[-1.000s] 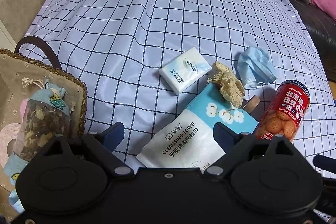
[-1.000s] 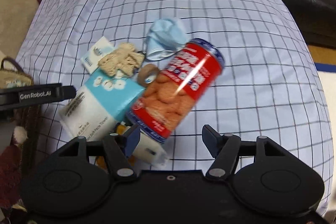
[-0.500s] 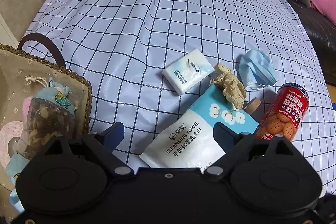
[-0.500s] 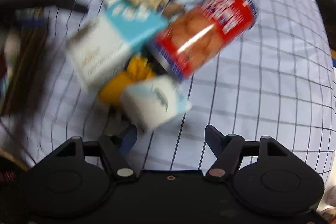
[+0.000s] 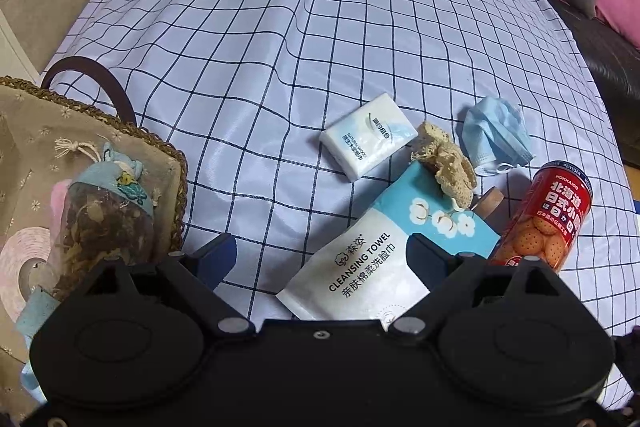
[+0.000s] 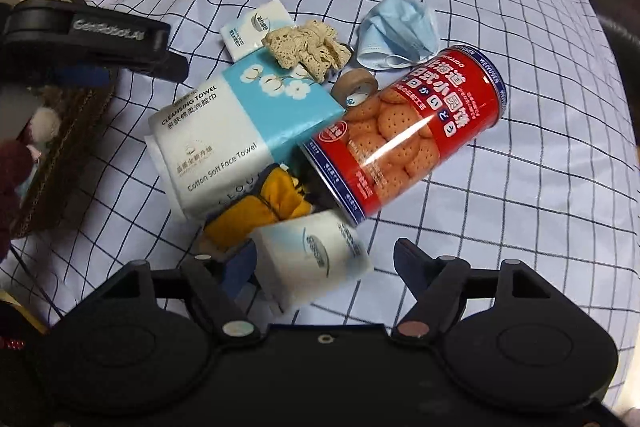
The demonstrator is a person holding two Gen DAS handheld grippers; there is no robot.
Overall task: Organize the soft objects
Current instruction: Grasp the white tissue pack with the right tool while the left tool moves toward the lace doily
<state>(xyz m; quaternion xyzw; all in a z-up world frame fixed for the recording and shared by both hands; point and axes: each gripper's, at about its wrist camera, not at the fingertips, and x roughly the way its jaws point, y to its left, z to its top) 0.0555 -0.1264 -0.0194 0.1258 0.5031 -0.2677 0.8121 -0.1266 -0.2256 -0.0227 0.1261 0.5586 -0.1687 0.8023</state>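
Between the right gripper (image 6: 324,263) fingers, whose jaws have just been opening, a small tissue pack (image 6: 316,255) lies against the left one, not clamped. Just above sit a yellow cloth (image 6: 260,211), cleansing towel pack (image 6: 240,135) and biscuit can (image 6: 408,135). Left gripper (image 5: 320,259) fingers stand wide, empty, beside the basket (image 5: 176,163) at lower left.

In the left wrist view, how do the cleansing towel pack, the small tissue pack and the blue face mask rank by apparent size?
1. cleansing towel pack, clearly largest, though nearest the camera.
2. small tissue pack and blue face mask look about alike; no ranking between them.
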